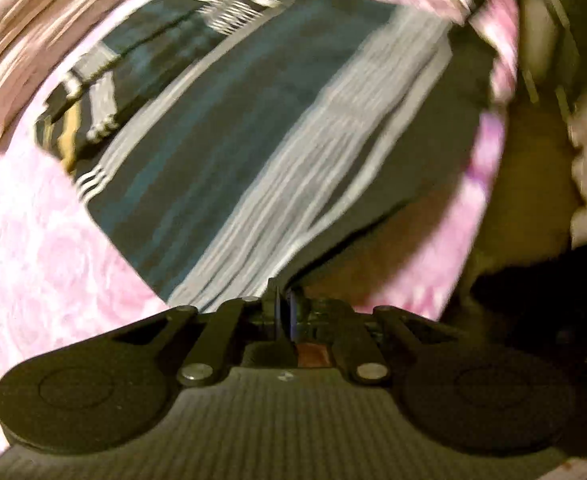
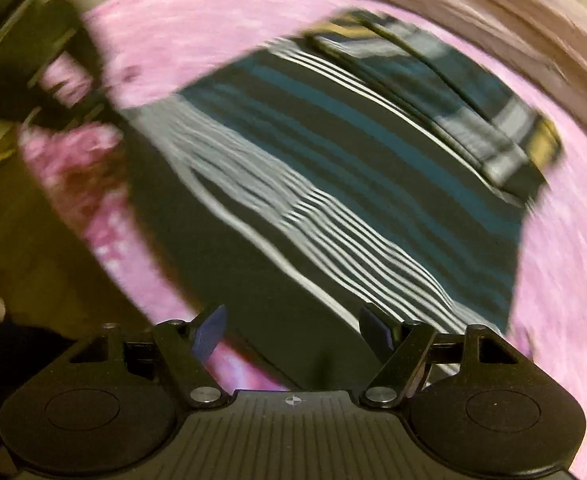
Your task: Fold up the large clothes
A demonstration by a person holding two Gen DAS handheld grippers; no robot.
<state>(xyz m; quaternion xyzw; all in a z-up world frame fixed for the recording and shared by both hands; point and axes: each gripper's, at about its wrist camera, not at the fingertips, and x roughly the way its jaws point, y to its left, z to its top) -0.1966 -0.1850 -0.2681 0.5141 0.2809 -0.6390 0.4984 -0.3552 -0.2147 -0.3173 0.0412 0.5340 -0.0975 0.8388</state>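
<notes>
A large striped garment (image 1: 229, 168) was found laid out on a pink, rose-patterned bedcover (image 1: 41, 240). The cloth was dark, nearly black, crossed by teal bands and by a broad run of thin white stripes along its length. At its far end a folded-over portion was noted, with grey and yellow-tan patches and further white stripes. The near edge was seen to hang toward the side of the bed in the right wrist view. Both views were heavily motion-blurred, so finer detail could not be made out.

The left gripper (image 1: 283, 312) was seen fully closed, fingers together at the garment's near corner; whether cloth was pinched between them could not be told. The right gripper (image 2: 297, 332) was held wide apart over the garment's dark edge (image 2: 293, 220), nothing being clamped. A pale bundle of bedding (image 2: 493, 4) was recorded beyond the garment.
</notes>
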